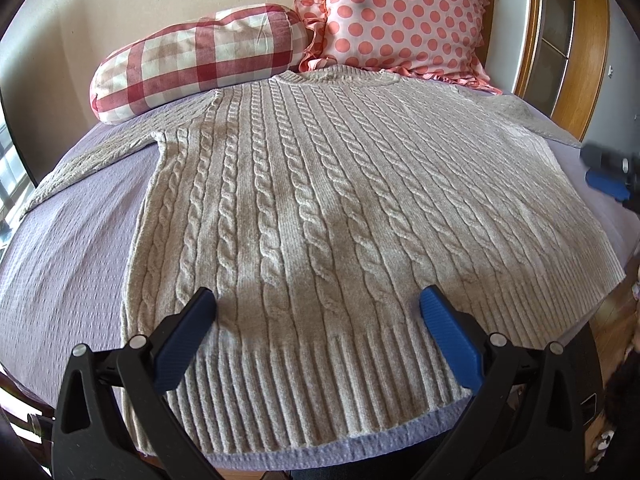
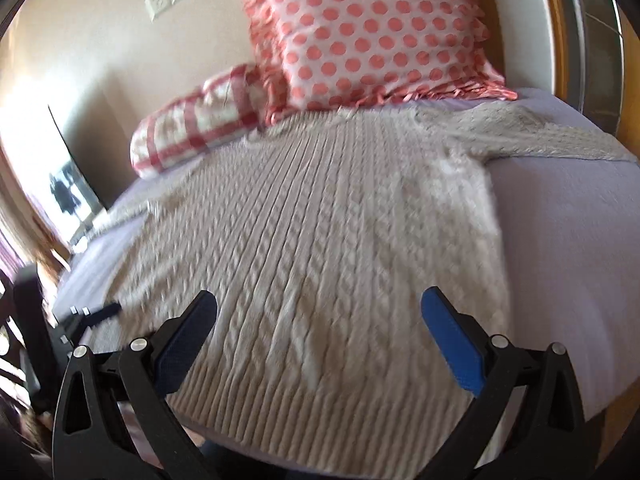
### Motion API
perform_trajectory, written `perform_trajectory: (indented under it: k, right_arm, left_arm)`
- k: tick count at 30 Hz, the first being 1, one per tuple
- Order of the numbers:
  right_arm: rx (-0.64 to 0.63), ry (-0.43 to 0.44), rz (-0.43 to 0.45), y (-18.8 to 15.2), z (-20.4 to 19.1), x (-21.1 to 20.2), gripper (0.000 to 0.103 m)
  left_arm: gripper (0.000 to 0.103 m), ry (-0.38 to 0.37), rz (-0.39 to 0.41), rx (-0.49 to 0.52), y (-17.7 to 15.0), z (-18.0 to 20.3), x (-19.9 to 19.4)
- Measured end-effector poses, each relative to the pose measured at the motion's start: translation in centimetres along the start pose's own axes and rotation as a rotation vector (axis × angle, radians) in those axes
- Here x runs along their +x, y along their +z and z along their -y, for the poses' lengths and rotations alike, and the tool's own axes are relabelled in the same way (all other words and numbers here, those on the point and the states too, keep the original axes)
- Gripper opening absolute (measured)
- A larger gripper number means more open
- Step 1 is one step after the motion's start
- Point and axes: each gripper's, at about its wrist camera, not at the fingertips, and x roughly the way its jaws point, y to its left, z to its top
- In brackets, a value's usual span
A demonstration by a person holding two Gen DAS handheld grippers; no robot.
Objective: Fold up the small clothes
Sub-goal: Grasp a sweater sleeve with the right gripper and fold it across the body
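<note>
A beige cable-knit sweater (image 1: pixel 320 200) lies flat and spread out on a lilac bedspread (image 1: pixel 72 248), hem toward me, sleeves stretched out to both sides. My left gripper (image 1: pixel 318 304) is open and empty, hovering over the ribbed hem near its middle. The right gripper's blue pad shows at the far right edge of the left wrist view (image 1: pixel 608 184). In the right wrist view the same sweater (image 2: pixel 320 240) is blurred; my right gripper (image 2: pixel 320 308) is open and empty above its lower right part. The left gripper (image 2: pixel 92 316) shows at the left there.
A red-and-white checked bolster (image 1: pixel 196 60) and a pink polka-dot pillow (image 1: pixel 404 16) rest at the head of the bed against the wall. A wooden frame (image 1: pixel 560 40) stands at the right. The bed's front edge (image 1: pixel 320 452) is just below my fingers.
</note>
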Motion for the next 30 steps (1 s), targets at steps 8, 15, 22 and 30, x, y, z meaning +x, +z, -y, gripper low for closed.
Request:
perform_trajectory:
  k: [8,15,22,30]
  right_arm:
    - [0.491,-0.355,0.149,11.5,21.3,-0.4,0.074]
    - [0.786,-0.479,0.142,13.2,32.9,2.4,0.051]
    - [0.845,-0.531,0.188,13.6,35.7,4.1,0.033]
    - [0.508,-0.378,0.348,16.6,27.1,1.1,0.009]
  left_arm:
    - [0.101,0.038,0.188,-0.151,4.7,-7.1,-1.4]
    - [0.101,0.206,0.334,-0.277,8.0,-13.5,-1.2]
    - [0.101,0.276,0.260,-0.365,7.9,-16.7,0.5]
    - [0.101,0.292,0.257,-0.495,6.4,-22.2,-0.4]
